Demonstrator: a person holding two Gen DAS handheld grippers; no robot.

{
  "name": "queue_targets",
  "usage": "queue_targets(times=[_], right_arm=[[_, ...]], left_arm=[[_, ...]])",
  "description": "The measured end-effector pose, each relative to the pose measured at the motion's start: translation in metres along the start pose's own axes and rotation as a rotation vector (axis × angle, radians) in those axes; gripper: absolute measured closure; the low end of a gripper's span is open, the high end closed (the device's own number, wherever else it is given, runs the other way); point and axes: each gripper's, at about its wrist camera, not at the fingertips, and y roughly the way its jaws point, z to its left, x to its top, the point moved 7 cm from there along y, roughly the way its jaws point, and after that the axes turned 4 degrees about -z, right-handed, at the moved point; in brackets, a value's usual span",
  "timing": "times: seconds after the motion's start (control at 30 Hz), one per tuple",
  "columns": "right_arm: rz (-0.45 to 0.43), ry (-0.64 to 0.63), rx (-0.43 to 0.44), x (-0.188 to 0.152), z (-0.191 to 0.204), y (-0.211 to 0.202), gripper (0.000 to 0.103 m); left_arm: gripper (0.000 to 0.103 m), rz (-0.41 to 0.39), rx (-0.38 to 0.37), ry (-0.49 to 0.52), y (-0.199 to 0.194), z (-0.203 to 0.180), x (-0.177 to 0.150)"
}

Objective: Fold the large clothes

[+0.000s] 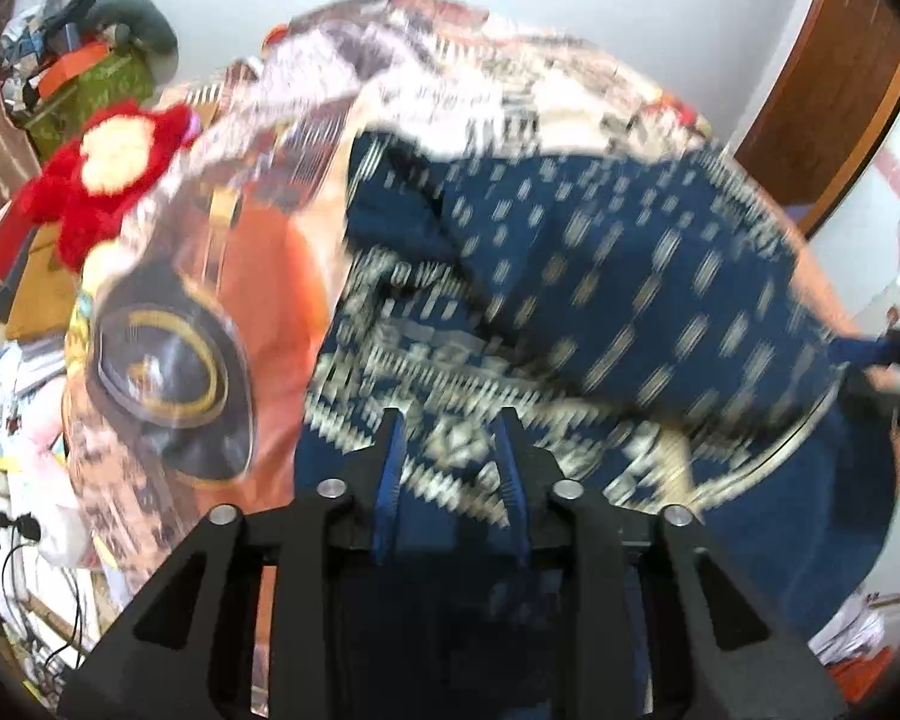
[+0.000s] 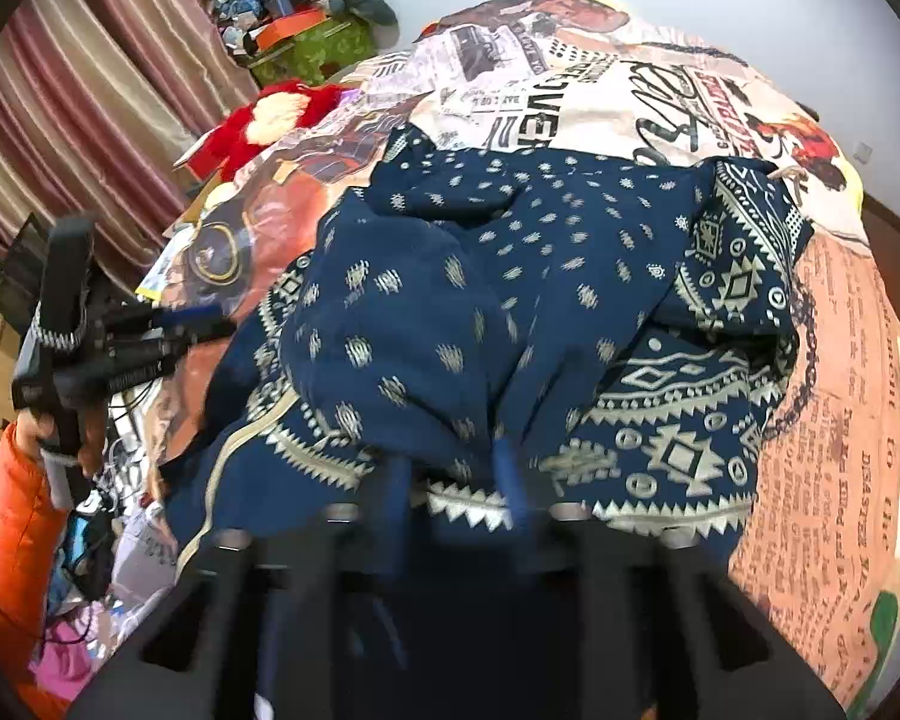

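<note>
A large navy garment [image 1: 600,276] with a cream geometric print lies bunched and partly folded over itself on a bed, blurred in the left wrist view. My left gripper [image 1: 450,420] hangs just over its near patterned hem, jaws apart, nothing pinched between the blue pads. The right wrist view shows the same garment [image 2: 510,300] with its patterned border to the right. My right gripper [image 2: 453,462] stands open over the near edge of the cloth, its fingers blurred. The left gripper [image 2: 207,321] also shows at the garment's left edge, held by a hand [image 2: 36,426] in an orange sleeve.
A bedspread [image 2: 822,396] printed with newspaper text and pictures covers the bed. A red plush toy [image 1: 108,180] lies at its far left, with a green box [image 2: 318,42] piled with clutter behind. Striped curtains [image 2: 108,78] hang left; cables and papers [image 1: 24,528] lie beside the bed.
</note>
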Motion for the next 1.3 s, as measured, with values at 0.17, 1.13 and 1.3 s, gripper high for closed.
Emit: queue_targets(times=[0.17, 1.13, 1.3], right_arm=[[-0.070, -0.019, -0.005, 0.002, 0.001, -0.021, 0.034], [-0.157, 0.234, -0.031, -0.088, -0.025, -0.062, 0.036], [-0.166, 0.218, -0.052, -0.093, -0.021, -0.060, 0.042]], left_arm=[[0.049, -0.066, -0.074, 0.013, -0.001, -0.038, 0.034], [0.041, 0.166, -0.006, -0.359, 0.013, 0.105, -0.134], [0.041, 0.218, -0.117, -0.476, 0.034, 0.095, -0.163]])
